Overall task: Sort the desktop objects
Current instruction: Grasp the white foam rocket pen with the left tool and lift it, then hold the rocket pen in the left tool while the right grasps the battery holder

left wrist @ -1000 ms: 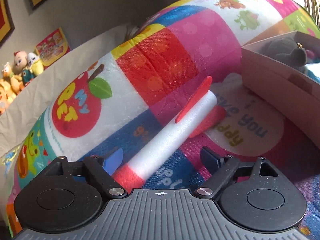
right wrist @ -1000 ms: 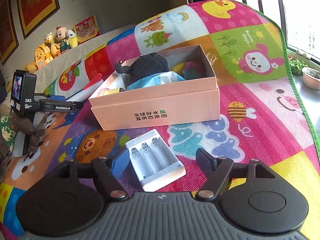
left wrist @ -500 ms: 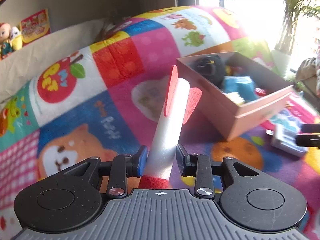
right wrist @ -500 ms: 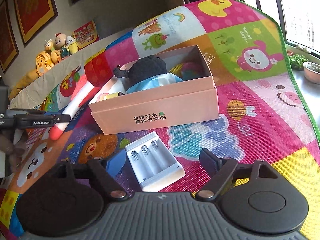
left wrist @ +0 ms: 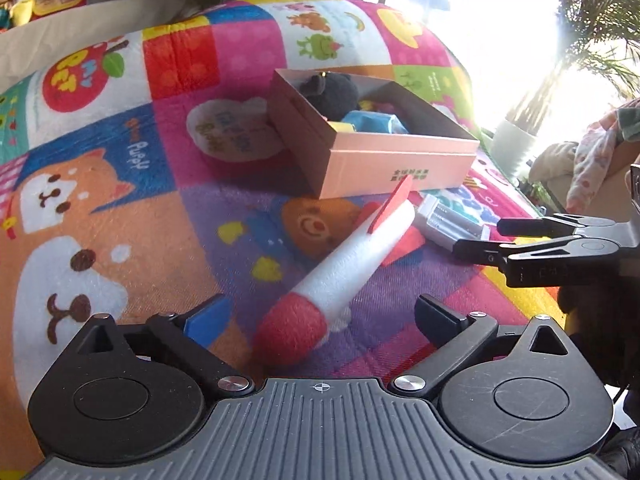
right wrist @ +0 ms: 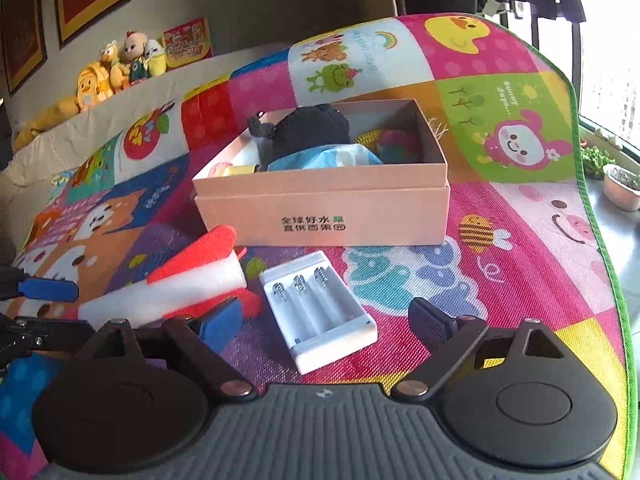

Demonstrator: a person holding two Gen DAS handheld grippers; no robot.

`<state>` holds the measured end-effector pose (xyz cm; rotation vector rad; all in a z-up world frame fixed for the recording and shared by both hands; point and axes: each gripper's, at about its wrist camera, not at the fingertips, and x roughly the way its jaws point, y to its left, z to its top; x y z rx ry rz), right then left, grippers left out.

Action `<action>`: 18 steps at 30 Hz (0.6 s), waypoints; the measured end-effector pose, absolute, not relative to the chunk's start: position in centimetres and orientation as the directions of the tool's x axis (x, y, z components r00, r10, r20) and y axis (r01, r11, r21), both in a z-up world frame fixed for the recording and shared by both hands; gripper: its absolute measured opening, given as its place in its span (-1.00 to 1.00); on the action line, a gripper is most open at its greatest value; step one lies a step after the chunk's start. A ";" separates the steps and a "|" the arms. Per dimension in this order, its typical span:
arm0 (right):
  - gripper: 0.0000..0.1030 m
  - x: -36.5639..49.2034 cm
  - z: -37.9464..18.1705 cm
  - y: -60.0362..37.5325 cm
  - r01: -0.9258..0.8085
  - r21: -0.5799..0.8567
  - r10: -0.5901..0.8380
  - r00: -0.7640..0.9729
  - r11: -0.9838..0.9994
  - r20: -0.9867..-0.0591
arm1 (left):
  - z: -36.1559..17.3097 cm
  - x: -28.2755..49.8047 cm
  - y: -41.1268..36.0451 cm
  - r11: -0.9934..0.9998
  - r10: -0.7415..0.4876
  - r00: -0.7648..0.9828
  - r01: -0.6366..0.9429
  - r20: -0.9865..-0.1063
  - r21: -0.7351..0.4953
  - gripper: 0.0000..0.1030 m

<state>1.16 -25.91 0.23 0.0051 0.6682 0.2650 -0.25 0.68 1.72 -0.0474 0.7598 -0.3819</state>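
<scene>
A white foam rocket (left wrist: 344,264) with a red nose and red fins lies on the play mat (left wrist: 120,208), between the wide-open fingers of my left gripper (left wrist: 320,316), untouched. It also shows in the right wrist view (right wrist: 180,280). A white battery case (right wrist: 318,312) lies just ahead of my open, empty right gripper (right wrist: 320,320), beside the rocket's tail. It also shows in the left wrist view (left wrist: 452,220). A pink cardboard box (right wrist: 324,216) behind them holds a black plush toy (right wrist: 312,128) and blue items.
Plush toys (right wrist: 120,64) line a ledge at the back left. Potted plants (right wrist: 620,188) stand beyond the mat's green right edge. My right gripper (left wrist: 560,240) reaches in from the right in the left wrist view.
My left gripper carried the rocket to the spot in front of the box, then opened; the rocket now lies loose on the mat. The right gripper stayed open over the battery case.
</scene>
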 end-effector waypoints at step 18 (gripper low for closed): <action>0.77 3.0 2.3 -25.2 -0.294 0.428 0.509 0.634 0.855 -0.582 | 0.5 -2.6 -1.5 0.863 -0.482 0.589 0.444 -0.649 -0.239 1.00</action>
